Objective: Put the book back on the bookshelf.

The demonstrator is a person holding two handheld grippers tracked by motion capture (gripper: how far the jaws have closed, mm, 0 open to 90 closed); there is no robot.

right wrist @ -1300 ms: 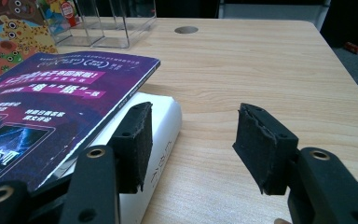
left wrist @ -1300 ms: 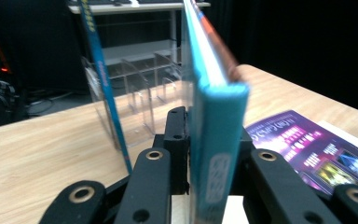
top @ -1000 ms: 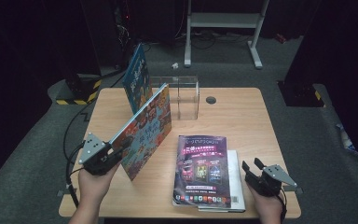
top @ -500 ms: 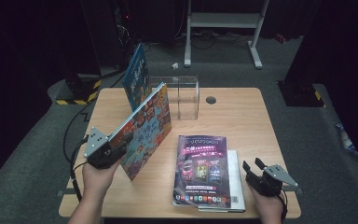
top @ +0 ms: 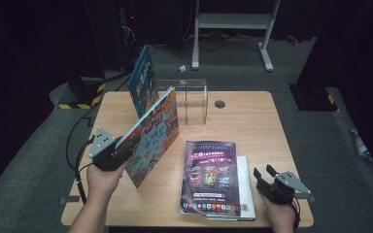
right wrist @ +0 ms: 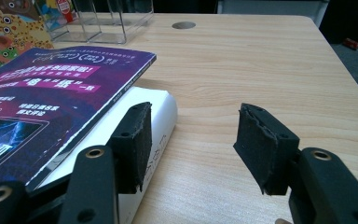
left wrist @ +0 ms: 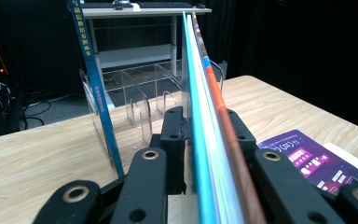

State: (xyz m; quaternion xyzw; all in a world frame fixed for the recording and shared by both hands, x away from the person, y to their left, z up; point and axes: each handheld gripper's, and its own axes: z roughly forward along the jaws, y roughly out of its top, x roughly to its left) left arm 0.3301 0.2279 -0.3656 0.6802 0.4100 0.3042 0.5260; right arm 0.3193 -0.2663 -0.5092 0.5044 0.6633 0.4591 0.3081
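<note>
While your left gripper (top: 121,148) has just been closing on the colourful picture book (top: 154,136), held tilted above the bench's (top: 252,121) left side near the clear rack (top: 189,99), your right gripper (right wrist: 191,140) rests open and empty beside the purple magazine (top: 211,177).

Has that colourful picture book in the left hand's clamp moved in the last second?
No, hardly. The picture book sits clamped in the left gripper, which has just tightened on it, still tilted between the clear rack and the purple magazine.
</note>
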